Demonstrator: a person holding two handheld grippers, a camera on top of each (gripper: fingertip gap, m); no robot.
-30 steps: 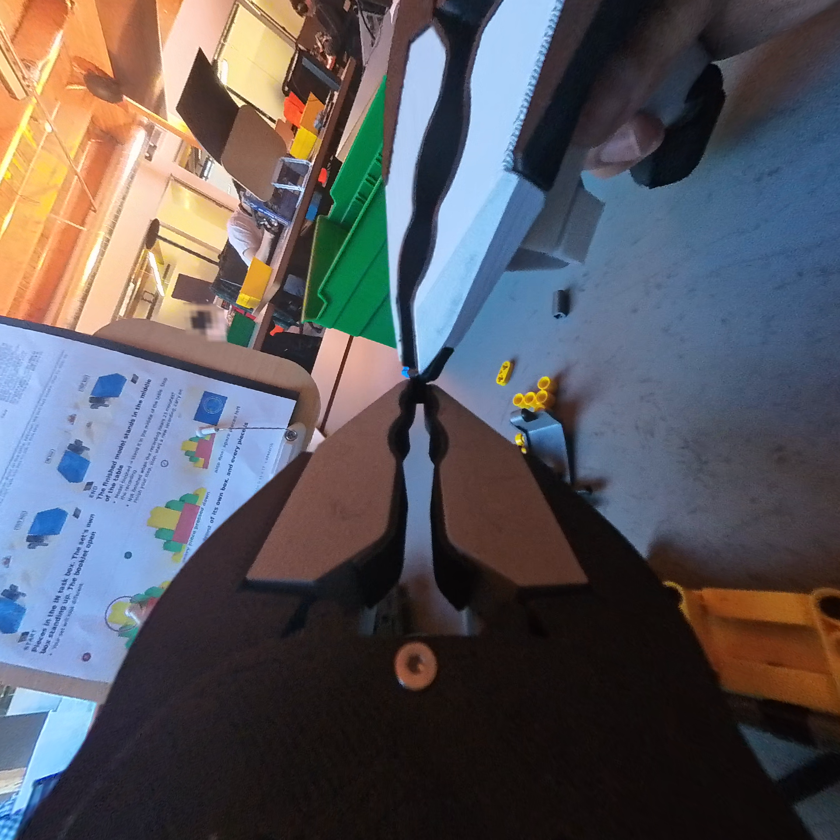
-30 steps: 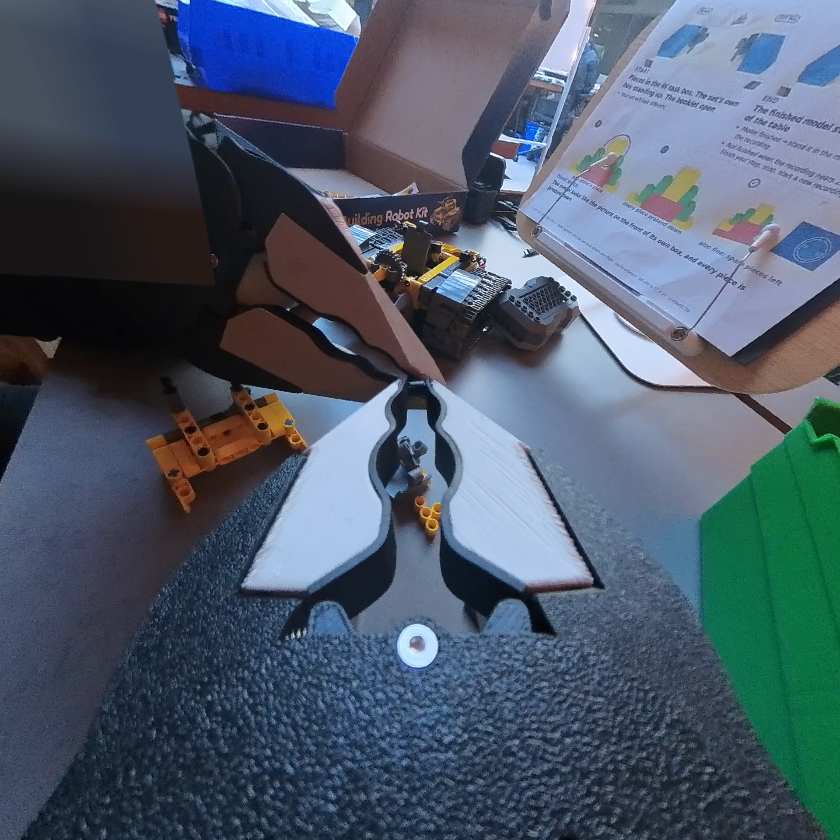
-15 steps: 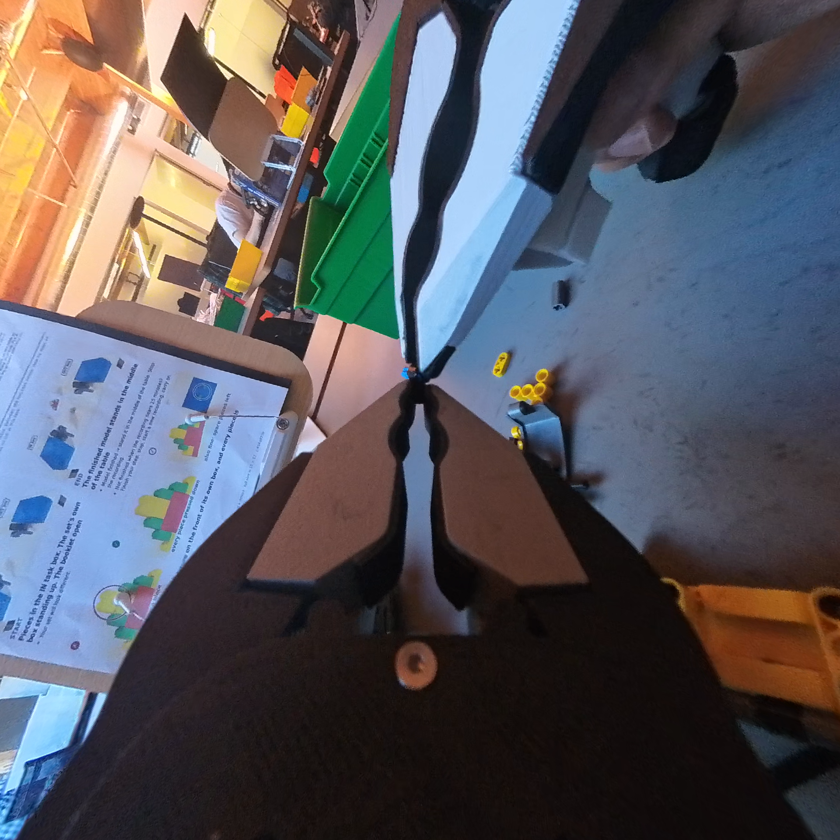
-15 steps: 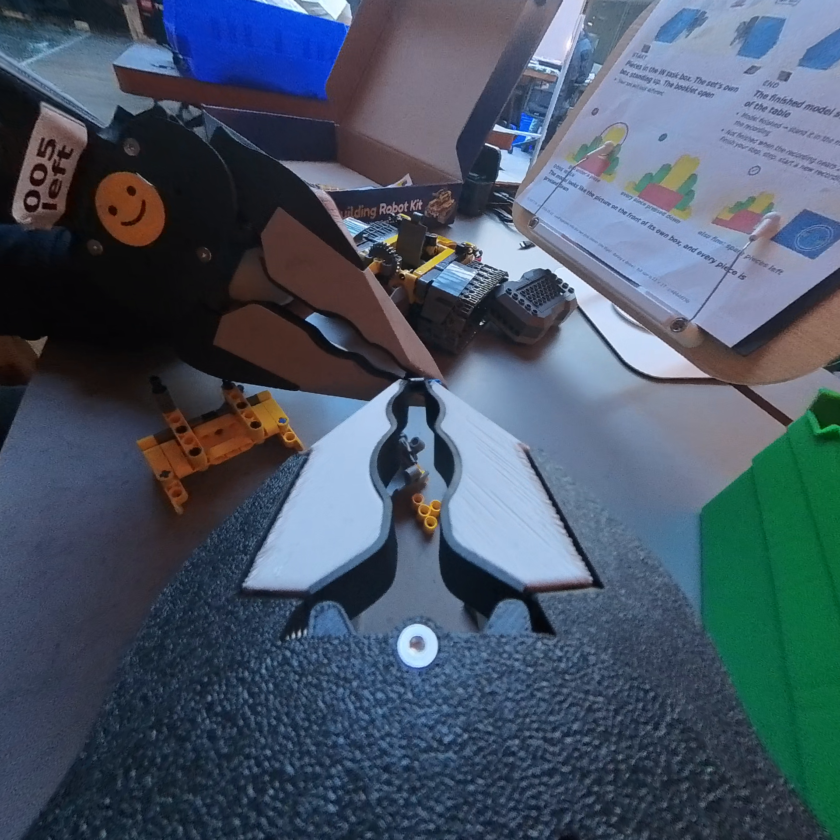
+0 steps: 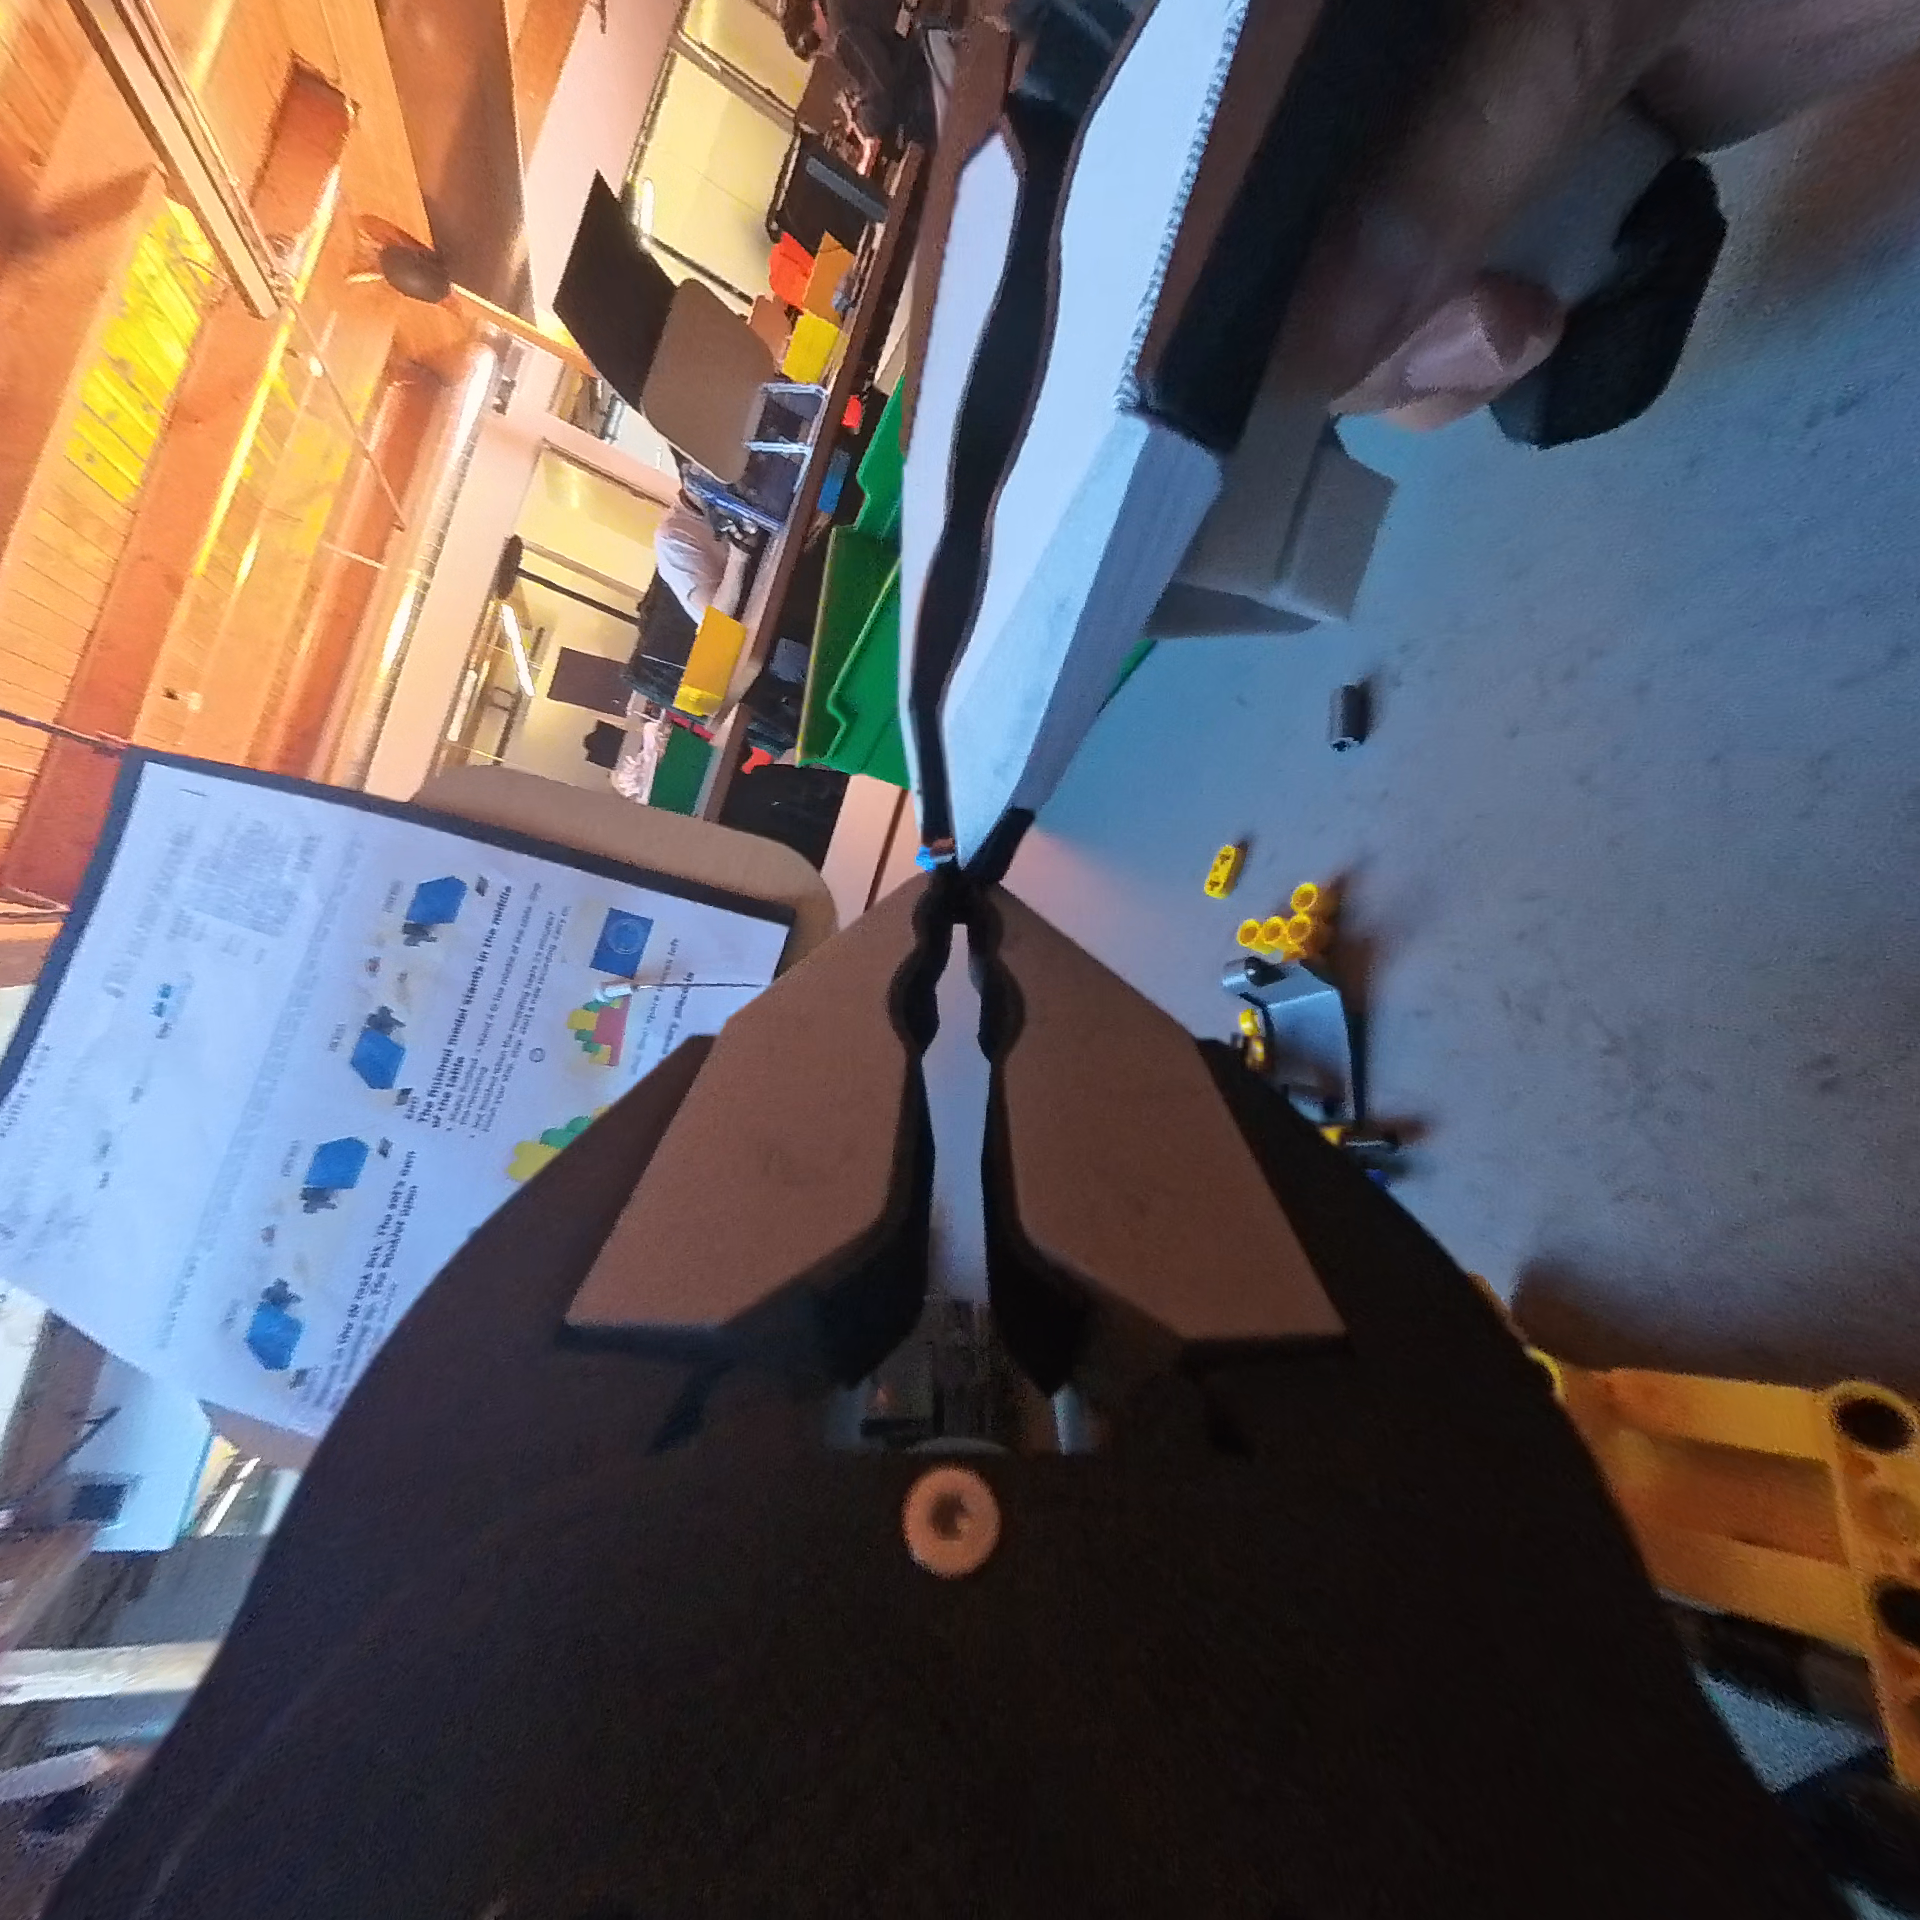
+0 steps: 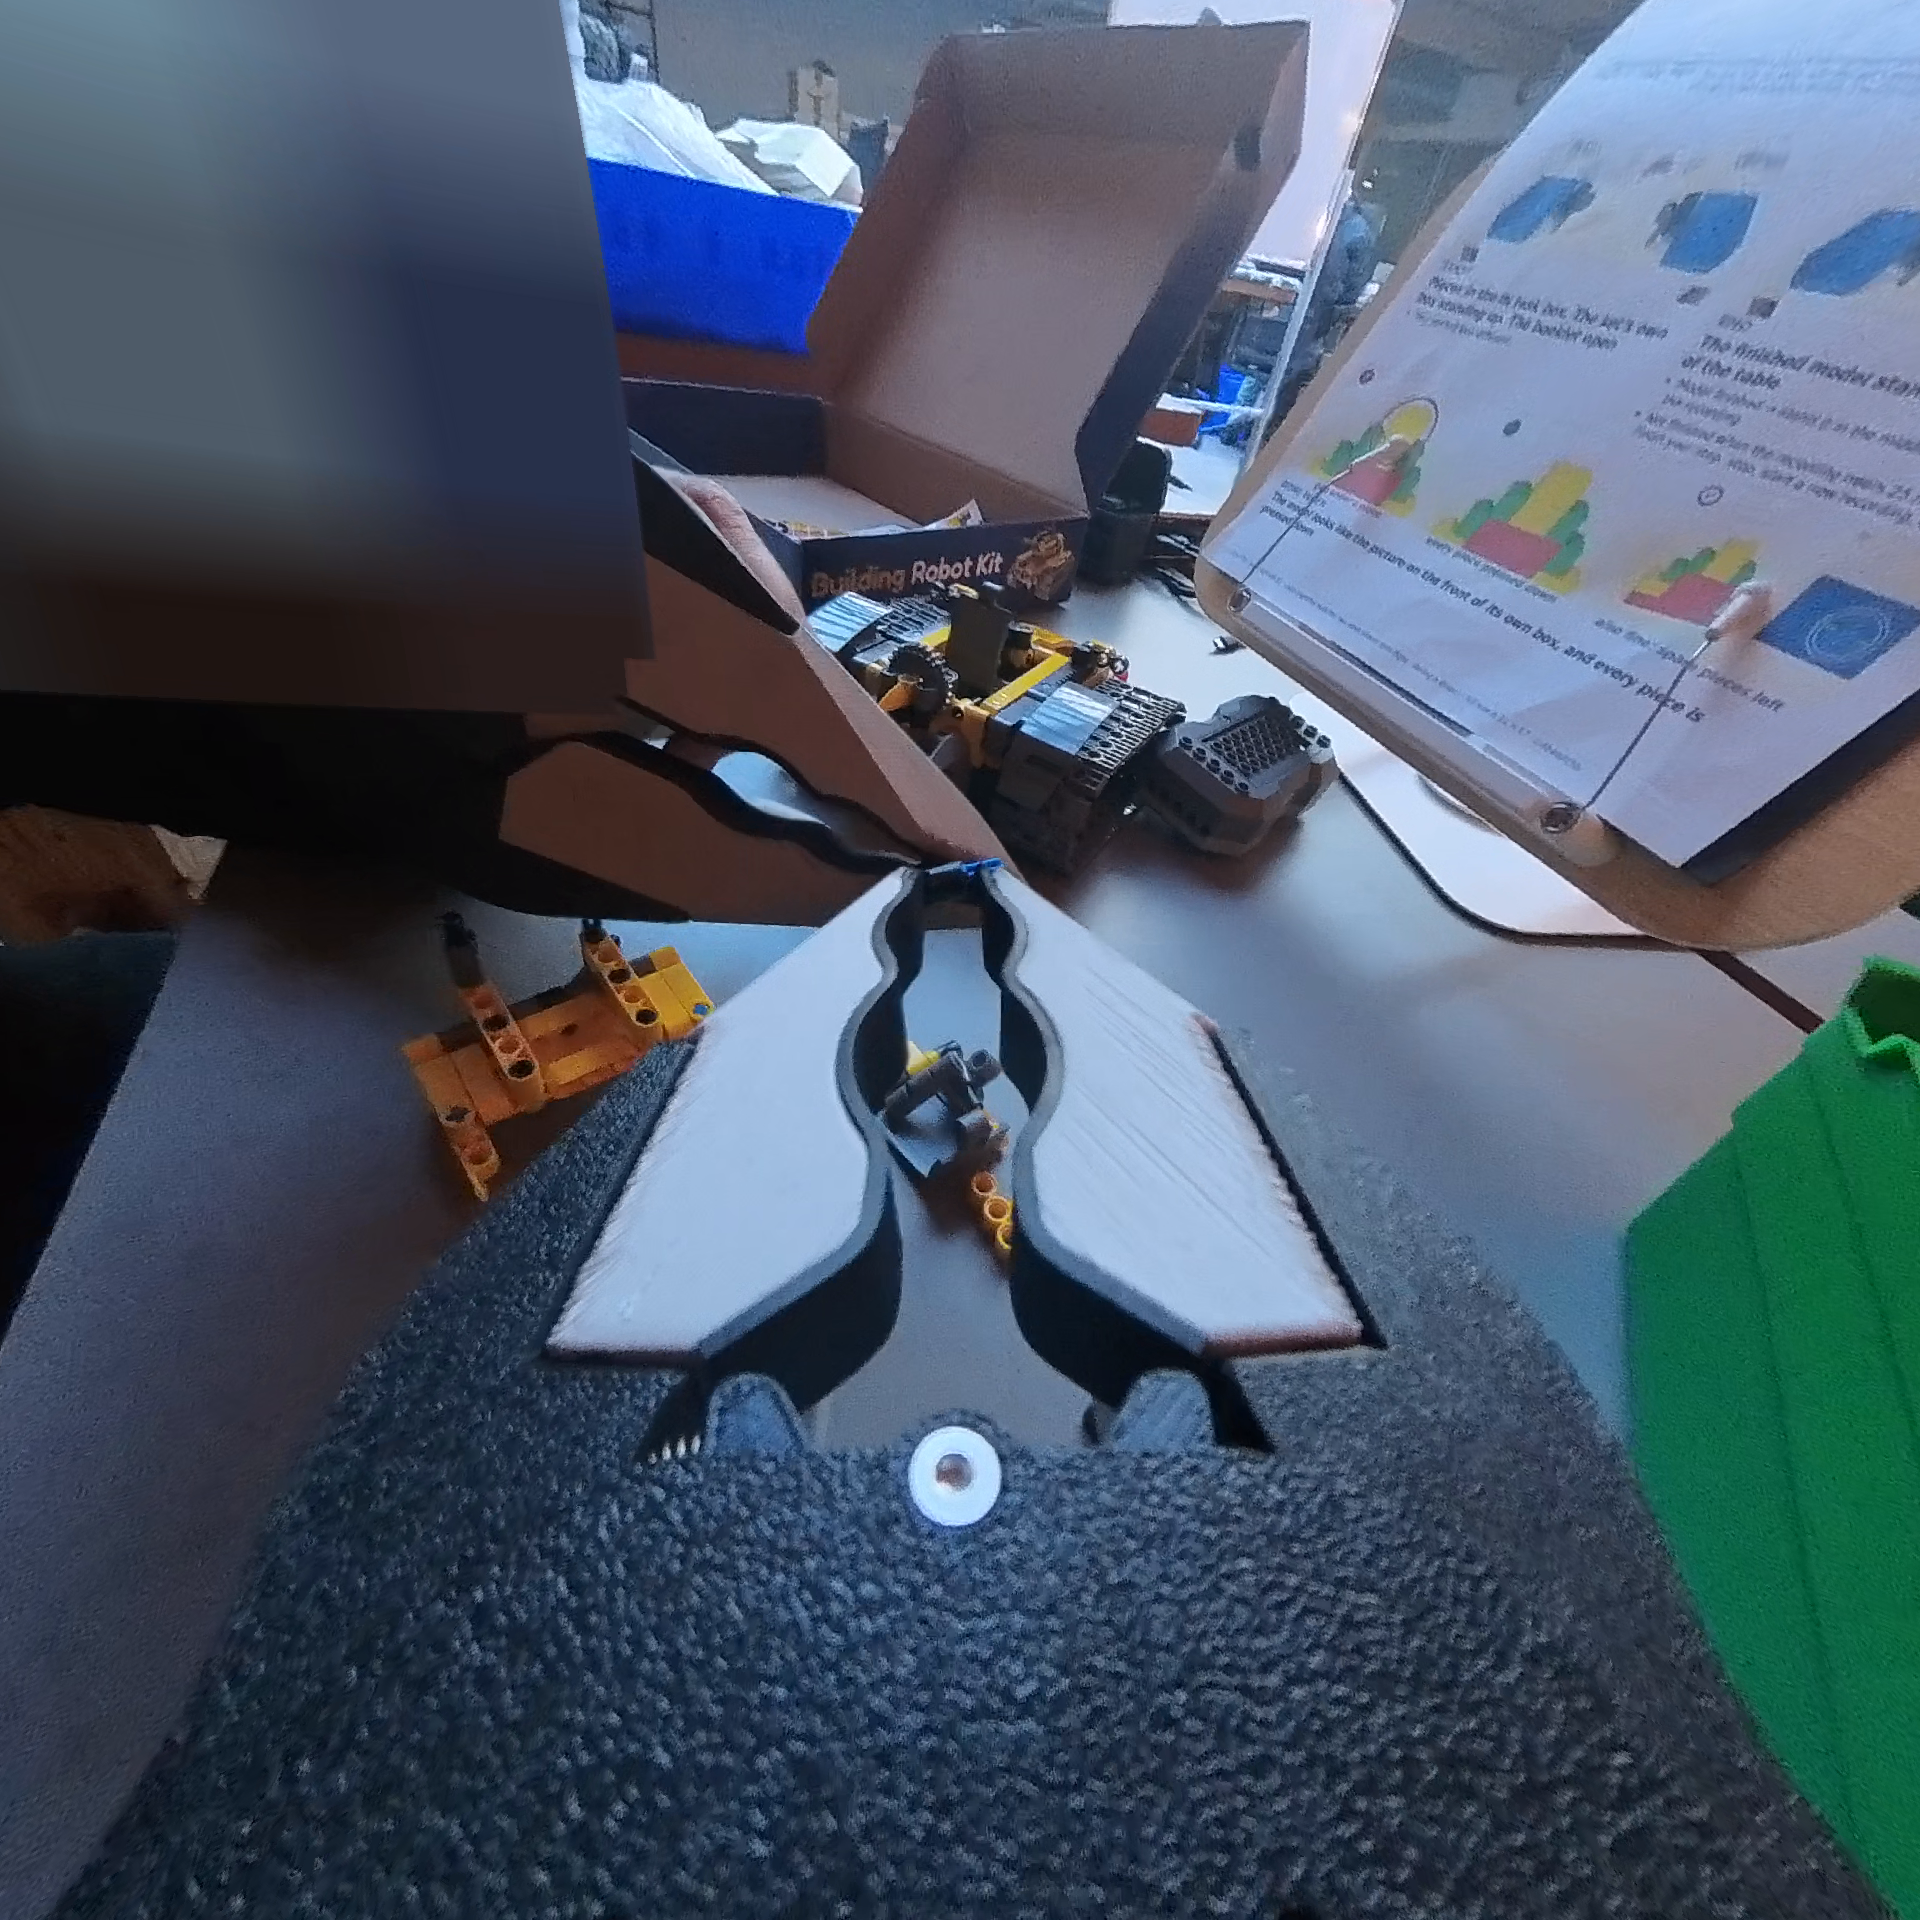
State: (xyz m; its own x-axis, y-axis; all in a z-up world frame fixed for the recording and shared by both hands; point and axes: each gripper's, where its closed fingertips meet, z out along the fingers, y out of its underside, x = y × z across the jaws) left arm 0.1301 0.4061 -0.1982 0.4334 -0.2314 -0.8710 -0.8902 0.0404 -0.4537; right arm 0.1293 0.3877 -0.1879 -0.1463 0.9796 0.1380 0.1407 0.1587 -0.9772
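— So what lies about the two grippers, biggest first?

— Well, under both is the dark grey tabletop. Off to the right of the right gripper stands a bright green plastic bin, and up to its right leans a wooden stand holding a printed instruction sheet. Ahead of it sits an open brown cardboard box, and nearer, a black-and-yellow tracked brick vehicle.

— And closer in?

— Left of the right gripper, below the left gripper, lies a flat yellow studded brick frame. Seen through the gap between the right gripper's fingers, a small grey-and-black brick cluster rests on the table beside a short yellow beam.

— How do the grippers stand?

— Tip to tip, touching. Both are clenched, and between their meeting tips sits a tiny black pin with a blue end. The right gripper's tips pinch it; the left gripper's tips are closed right against it, though whether they grip it too I cannot tell.
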